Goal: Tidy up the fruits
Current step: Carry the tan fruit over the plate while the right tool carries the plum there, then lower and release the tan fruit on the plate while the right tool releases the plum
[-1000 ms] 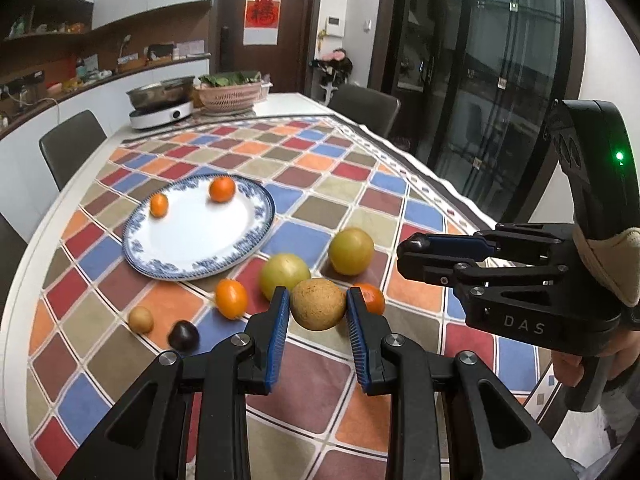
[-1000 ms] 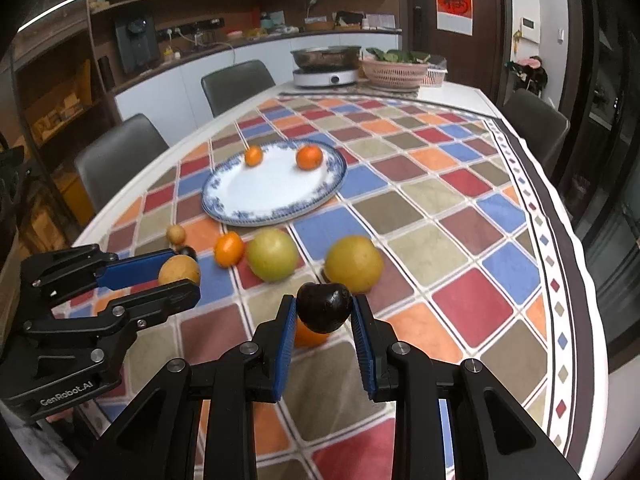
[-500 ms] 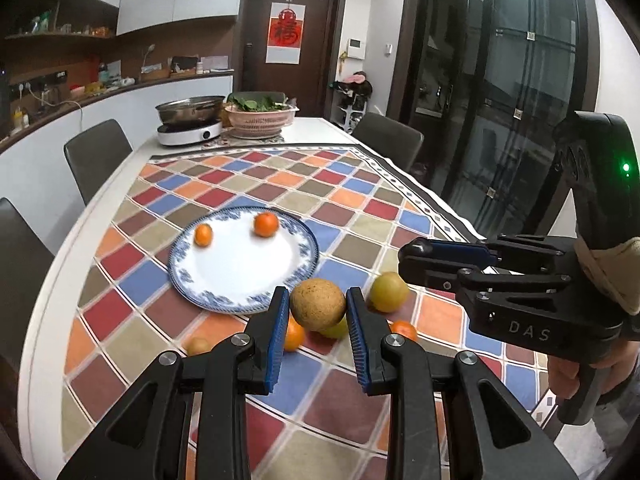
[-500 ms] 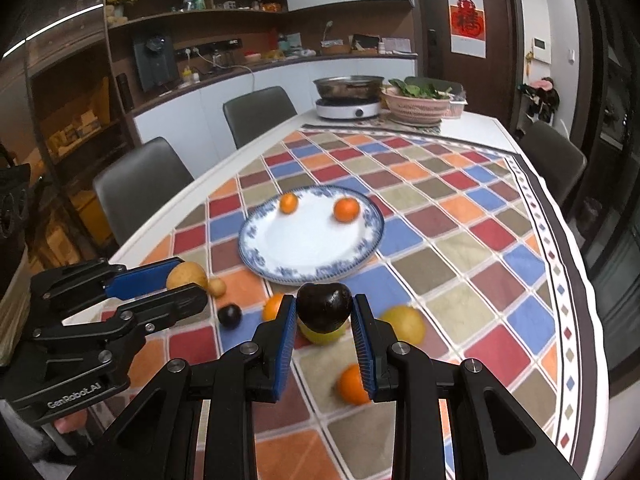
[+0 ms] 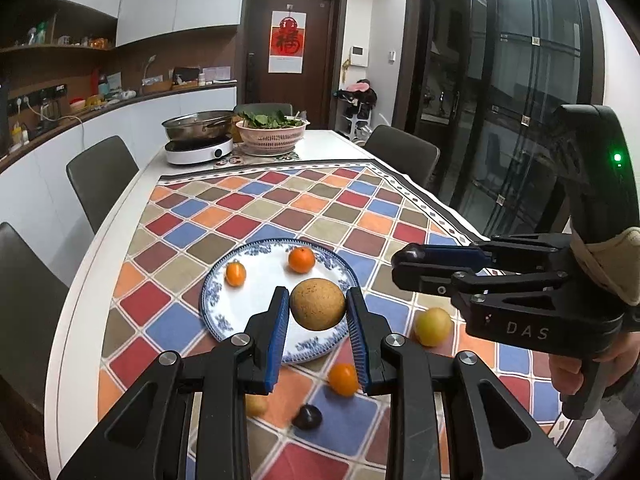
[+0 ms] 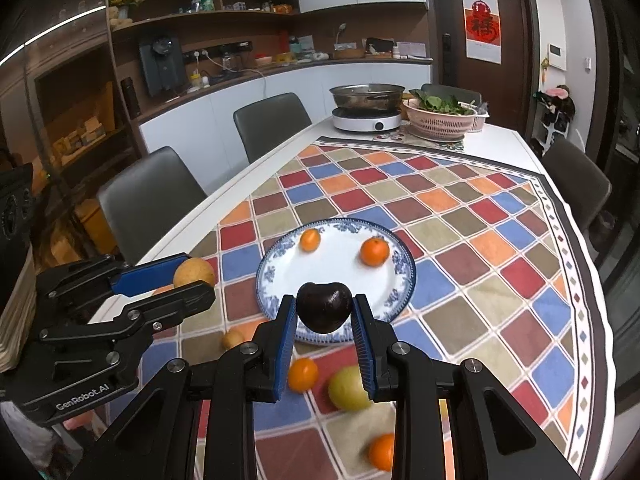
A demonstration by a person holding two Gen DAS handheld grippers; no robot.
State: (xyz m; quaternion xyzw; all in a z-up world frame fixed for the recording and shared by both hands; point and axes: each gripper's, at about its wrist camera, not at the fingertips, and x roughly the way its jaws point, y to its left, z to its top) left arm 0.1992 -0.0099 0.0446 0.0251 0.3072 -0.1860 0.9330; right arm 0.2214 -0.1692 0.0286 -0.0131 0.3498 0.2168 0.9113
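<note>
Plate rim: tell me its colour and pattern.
The plate is white with a blue floral band around the rim, clearest in the right wrist view.

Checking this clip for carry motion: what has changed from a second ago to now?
Both tools rose and advanced toward the plate. The left tool still clamps the brown round fruit, the right tool the dark fruit, both now seen over the plate's near rim. Nothing was grabbed or released. The two orange fruits on the plate and the loose fruit on the tablecloth stayed put.
</note>
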